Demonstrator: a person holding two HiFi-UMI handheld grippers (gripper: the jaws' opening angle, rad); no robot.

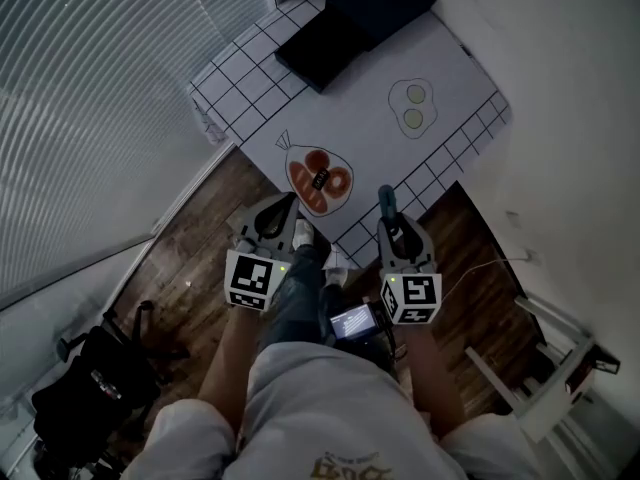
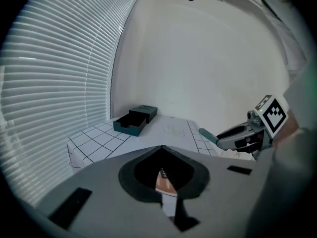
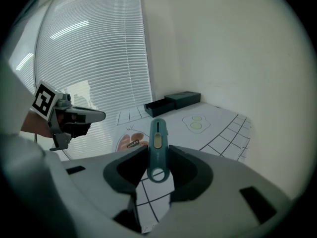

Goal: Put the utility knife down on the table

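Note:
My right gripper (image 1: 388,218) is shut on a teal utility knife (image 1: 386,200), which points forward over the table's near edge. In the right gripper view the knife (image 3: 157,145) stands upright between the jaws of the right gripper (image 3: 157,158), slider side facing the camera. The left gripper (image 1: 287,206) hovers beside it over the table's near corner, shut and holding nothing. Its closed jaw tips (image 2: 162,150) meet above the cloth. The table (image 1: 370,68) has a white cloth with a grid border.
A dark open box (image 1: 355,18) lies at the table's far end. The cloth carries a green egg drawing (image 1: 412,106) and a red drawing (image 1: 318,183) with a small dark tag on it. A black bag (image 1: 95,383) sits on the floor at left, a white rack (image 1: 560,368) at right.

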